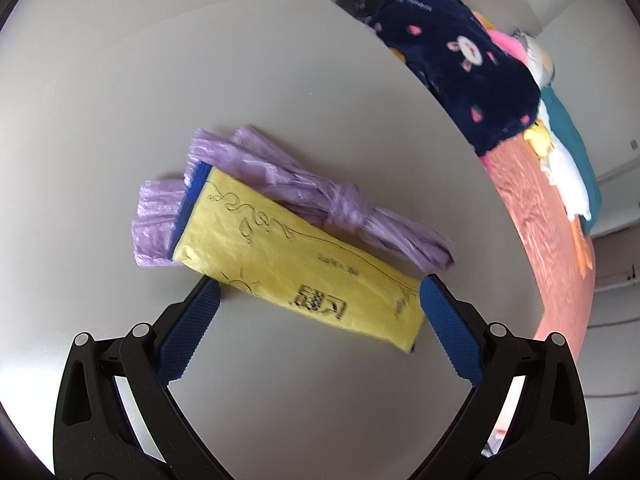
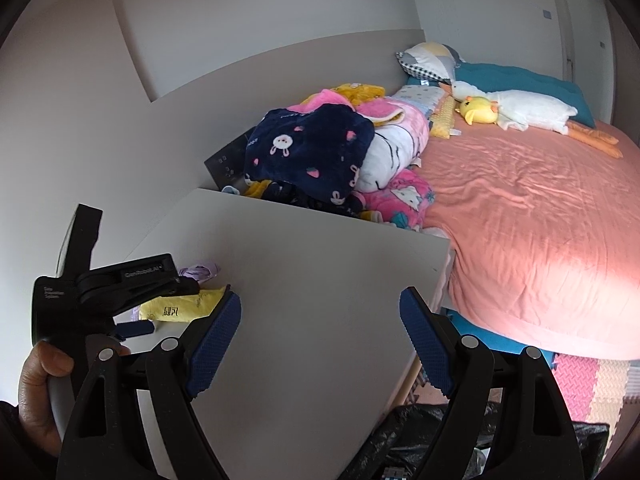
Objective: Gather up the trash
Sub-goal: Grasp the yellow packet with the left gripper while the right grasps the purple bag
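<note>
Yellow packet (image 1: 304,264) flat on desk (image 1: 120,120), overlapping knotted purple bag (image 1: 340,204). Left gripper (image 1: 320,304) spread wide, fingers straddling packet's near end. Right gripper (image 2: 320,320) also apart, empty, over desk beside packet.

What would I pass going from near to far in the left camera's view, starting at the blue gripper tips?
Open left gripper → flat yellow plastic packet → knotted purple plastic bag → bare white tabletop → navy fleece blanket with bunny print.

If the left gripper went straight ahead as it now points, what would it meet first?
Most likely the flat yellow plastic packet lying on the white tabletop, between the open jaws of the left gripper; depth is uncertain.
</note>
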Available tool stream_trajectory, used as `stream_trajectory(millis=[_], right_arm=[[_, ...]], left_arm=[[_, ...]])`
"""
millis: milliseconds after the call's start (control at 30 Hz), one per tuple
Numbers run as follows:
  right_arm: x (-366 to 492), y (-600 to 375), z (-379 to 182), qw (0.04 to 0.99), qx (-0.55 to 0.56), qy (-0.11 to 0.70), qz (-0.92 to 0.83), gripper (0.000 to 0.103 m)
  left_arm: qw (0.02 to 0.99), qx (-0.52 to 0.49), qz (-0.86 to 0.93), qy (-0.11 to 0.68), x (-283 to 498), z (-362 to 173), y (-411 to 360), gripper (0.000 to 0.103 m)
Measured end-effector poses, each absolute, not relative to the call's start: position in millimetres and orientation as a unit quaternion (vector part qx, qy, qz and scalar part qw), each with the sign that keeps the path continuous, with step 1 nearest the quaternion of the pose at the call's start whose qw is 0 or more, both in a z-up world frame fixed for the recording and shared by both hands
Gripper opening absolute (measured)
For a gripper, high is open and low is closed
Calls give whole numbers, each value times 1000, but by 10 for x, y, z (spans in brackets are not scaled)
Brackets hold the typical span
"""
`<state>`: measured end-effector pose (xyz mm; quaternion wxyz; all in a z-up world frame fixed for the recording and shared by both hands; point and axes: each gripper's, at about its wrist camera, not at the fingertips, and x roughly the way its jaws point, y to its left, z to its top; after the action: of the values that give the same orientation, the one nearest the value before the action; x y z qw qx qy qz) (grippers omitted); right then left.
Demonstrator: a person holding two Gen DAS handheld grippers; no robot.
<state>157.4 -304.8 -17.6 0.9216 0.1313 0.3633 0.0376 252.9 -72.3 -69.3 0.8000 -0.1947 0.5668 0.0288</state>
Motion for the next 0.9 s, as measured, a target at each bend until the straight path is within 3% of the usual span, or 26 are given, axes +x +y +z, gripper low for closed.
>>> stream_trajectory(millis=[233, 333, 367, 433, 533, 867, 900], right_arm=[[1733, -2822, -175, 920, 110, 371, 56, 82], [1810, -2686, -207, 918, 100, 378, 66, 82], [1828, -2648, -214, 917, 97, 380, 69, 82], [1865, -2567, -229, 916, 91, 383, 76, 82], [1935, -2415, -238, 916, 77, 385, 87, 82], [2047, -2199, -244, 914, 52, 388, 104, 82], [2057, -2200, -241, 915, 51, 387, 104, 82]], left_arm=[[810, -165, 21, 562, 2484, -671, -612, 66], [811, -175, 8, 558, 2427, -667, -489, 45], [810, -185, -1, 557, 2408, -676, -440, 33], [806, -204, -18, 556, 2386, -696, -344, 25], [796, -245, -40, 551, 2378, -750, -209, 4], [760, -322, -72, 560, 2356, -860, -80, 1], [759, -322, -71, 561, 2357, -848, -88, 6]])
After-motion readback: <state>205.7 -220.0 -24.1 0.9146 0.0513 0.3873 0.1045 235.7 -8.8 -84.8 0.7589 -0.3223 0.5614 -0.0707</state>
